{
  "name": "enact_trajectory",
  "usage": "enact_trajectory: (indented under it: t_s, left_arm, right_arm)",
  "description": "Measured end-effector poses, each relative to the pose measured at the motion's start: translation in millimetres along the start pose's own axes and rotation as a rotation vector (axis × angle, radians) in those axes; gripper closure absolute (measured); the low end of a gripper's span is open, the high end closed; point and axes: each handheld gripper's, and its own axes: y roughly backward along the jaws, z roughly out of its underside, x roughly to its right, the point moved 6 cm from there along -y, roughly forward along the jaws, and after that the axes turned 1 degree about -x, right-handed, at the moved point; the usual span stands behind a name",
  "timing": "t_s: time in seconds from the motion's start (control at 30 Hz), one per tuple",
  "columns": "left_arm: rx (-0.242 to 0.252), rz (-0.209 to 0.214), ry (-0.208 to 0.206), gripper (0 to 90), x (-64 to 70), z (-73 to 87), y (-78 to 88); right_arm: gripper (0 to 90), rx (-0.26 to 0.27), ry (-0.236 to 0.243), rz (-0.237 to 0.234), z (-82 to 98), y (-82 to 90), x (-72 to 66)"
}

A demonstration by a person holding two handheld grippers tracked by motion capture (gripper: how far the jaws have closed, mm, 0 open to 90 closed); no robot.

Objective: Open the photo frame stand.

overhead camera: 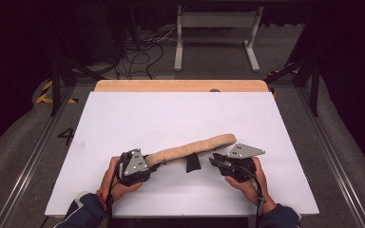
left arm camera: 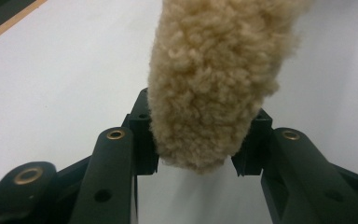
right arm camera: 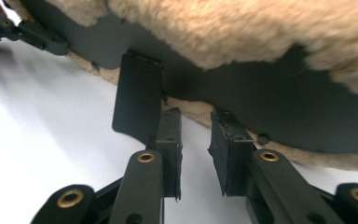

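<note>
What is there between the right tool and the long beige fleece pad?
In the right gripper view, the right tool faces the long beige fleece pad; a black strap hanging from the pad's dark underside lies beside its open jaws.

Tan fleecy pad [overhead camera: 192, 148] with black underside and black strap [overhead camera: 193, 163]; white table [overhead camera: 180, 118] with pale wooden edge [overhead camera: 180, 86].

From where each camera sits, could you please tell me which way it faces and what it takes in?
High view: above the person's side, looking forward and down on the table; both hands show.
Left gripper view: on the left gripper, looking along its jaws, which clamp the fleece pad.
Right gripper view: on the right gripper, facing the pad's dark underside and strap.
All share the pad.
</note>
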Motion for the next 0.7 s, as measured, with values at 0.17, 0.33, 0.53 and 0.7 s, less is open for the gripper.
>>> enact_trajectory:
  t_s: [0.17, 0.33, 0.53, 0.7]
  left_arm:
    - [0.018, 0.002, 0.009, 57.6, 0.0, 0.5, 4.0]
    - [0.055, 0.024, 0.024, 56.3, -0.5, -1.0, 12.6]
    - [0.078, 0.05, 0.034, 55.1, 0.0, -2.3, 17.4]
    - [0.078, 0.061, 0.037, 55.1, 0.5, -2.1, 19.4]
  right_arm:
    - [77.7, 0.032, -0.003, 0.058, -2.4, 5.4, 6.1]
    - [83.1, 0.041, -0.028, 0.124, -0.7, 8.3, 15.9]
    - [87.9, 0.044, -0.064, 0.196, 1.5, 10.4, 26.5]
    - [89.5, 0.05, -0.081, 0.22, 0.8, 10.4, 29.0]
